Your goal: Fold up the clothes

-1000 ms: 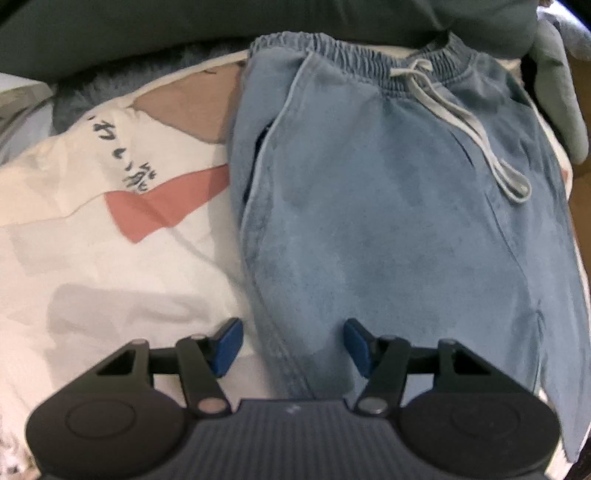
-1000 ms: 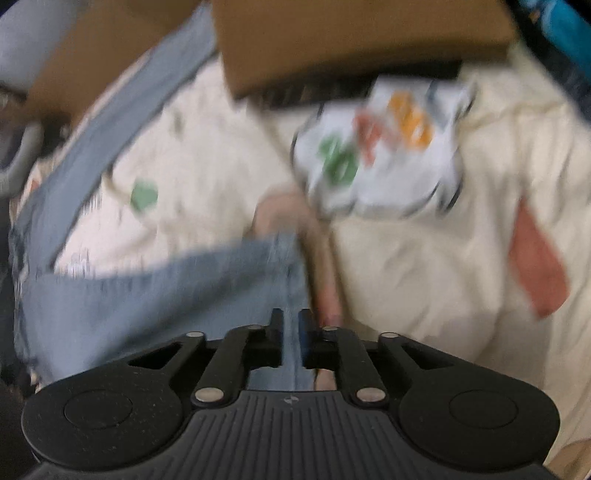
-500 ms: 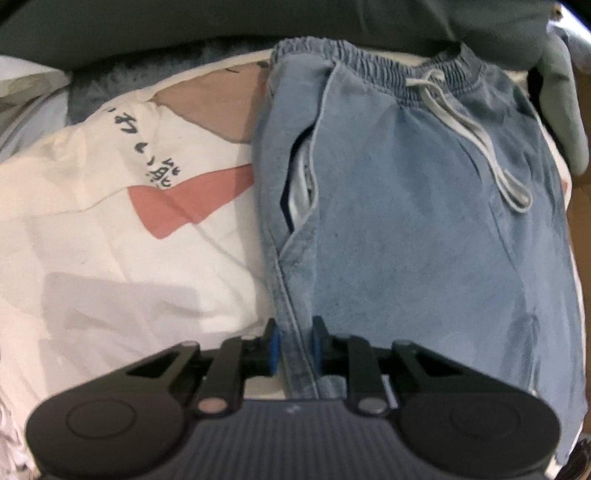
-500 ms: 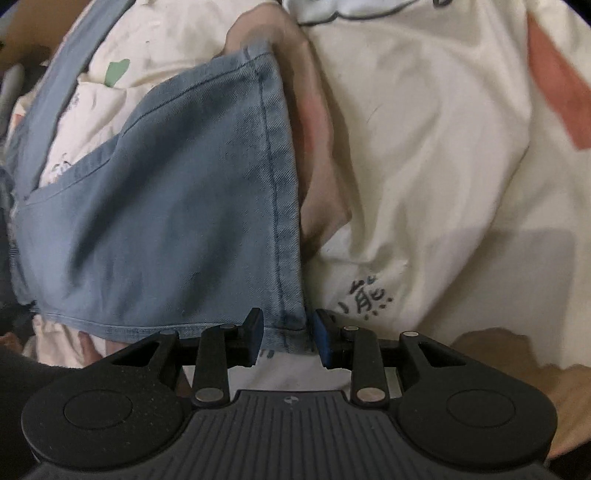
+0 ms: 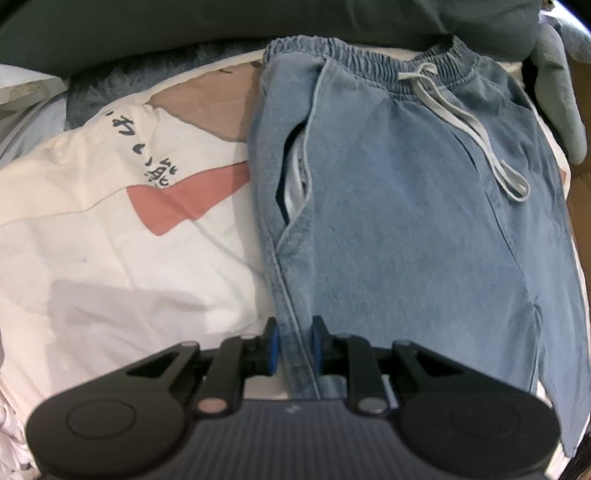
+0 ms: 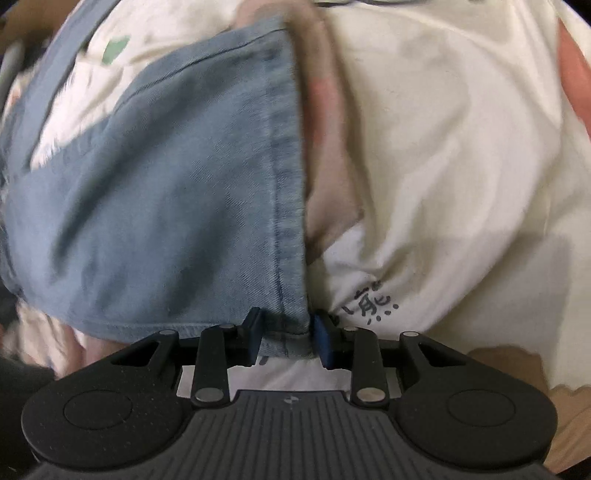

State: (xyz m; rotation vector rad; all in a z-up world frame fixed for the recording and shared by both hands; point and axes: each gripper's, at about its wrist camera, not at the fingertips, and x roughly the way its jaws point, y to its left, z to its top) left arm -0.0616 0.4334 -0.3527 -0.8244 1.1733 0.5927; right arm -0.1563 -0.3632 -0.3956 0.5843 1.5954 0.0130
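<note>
light-blue denim drawstring trousers (image 5: 424, 221) laid flat on a cream printed bedsheet (image 5: 110, 240), waistband (image 5: 369, 55) at the far end beside a dark grey pillow (image 5: 258, 22), white drawstring (image 5: 480, 133) trailing across the front. left gripper (image 5: 294, 347): tongs pinching the trousers' outer side seam, blue pads (image 5: 272, 349) pressed against a narrow ridge of denim. right gripper (image 6: 287, 334): tongs drawn in around the corner of the leg hem (image 6: 284, 221), the cloth lying between the pads; whether they bear fully on it cannot be told, as the gap looks wider than the cloth is thick. step in hand, as judged: securing two holds on one long edge ahead of a fold. next move calls for a firm right-hand pinch, then both edges lifted together and carried across, keeping the denim taut so it does not bunch
</note>
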